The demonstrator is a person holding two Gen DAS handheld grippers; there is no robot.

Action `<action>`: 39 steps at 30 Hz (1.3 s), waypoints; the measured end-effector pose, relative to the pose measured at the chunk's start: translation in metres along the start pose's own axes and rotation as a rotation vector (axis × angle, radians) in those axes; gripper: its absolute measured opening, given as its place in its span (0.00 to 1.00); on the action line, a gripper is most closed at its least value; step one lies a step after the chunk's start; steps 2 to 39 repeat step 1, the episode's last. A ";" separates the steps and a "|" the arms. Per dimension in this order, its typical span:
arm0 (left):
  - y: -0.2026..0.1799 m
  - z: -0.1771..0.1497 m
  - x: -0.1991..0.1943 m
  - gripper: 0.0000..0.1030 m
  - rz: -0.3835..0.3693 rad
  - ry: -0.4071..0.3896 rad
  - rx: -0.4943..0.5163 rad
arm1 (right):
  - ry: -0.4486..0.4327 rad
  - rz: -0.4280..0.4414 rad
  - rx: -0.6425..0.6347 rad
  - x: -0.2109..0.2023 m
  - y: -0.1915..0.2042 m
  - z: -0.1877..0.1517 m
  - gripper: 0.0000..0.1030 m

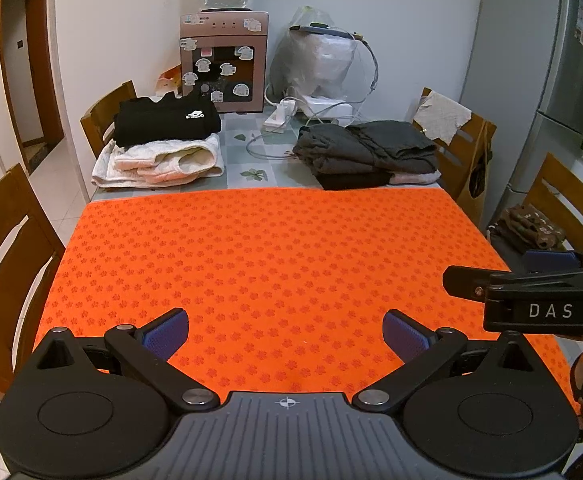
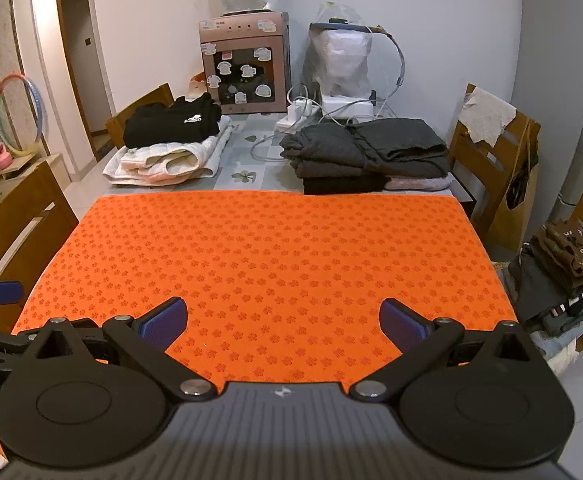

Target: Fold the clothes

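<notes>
My left tongs (image 1: 286,334) and right tongs (image 2: 283,323) both stand apart and hold nothing above the bare orange mat (image 1: 275,256) on the counter. The clothes lie beyond its far edge: a black-on-white stack (image 1: 163,144) far left, a dark grey stack (image 2: 367,152) far right. I judge them soft, light and limp; pinch one layer at a hem or corner.

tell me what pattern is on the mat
Orange mat with small darker flower prints, clearest in the right wrist view.
</notes>
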State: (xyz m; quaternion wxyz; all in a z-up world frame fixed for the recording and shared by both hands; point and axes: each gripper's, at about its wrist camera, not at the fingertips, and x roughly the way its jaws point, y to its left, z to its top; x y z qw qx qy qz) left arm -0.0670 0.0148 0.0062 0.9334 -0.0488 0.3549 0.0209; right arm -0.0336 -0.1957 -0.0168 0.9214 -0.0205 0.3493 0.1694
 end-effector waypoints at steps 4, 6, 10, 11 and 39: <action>0.001 0.000 0.000 1.00 0.002 0.000 -0.002 | 0.000 0.001 -0.001 0.001 0.001 0.001 1.00; 0.001 0.000 0.000 1.00 0.002 0.000 -0.002 | 0.000 0.001 -0.001 0.001 0.001 0.001 1.00; 0.001 0.000 0.000 1.00 0.002 0.000 -0.002 | 0.000 0.001 -0.001 0.001 0.001 0.001 1.00; 0.001 0.000 0.000 1.00 0.002 0.000 -0.002 | 0.000 0.001 -0.001 0.001 0.001 0.001 1.00; 0.001 0.000 0.000 1.00 0.002 0.000 -0.002 | 0.000 0.001 -0.001 0.001 0.001 0.001 1.00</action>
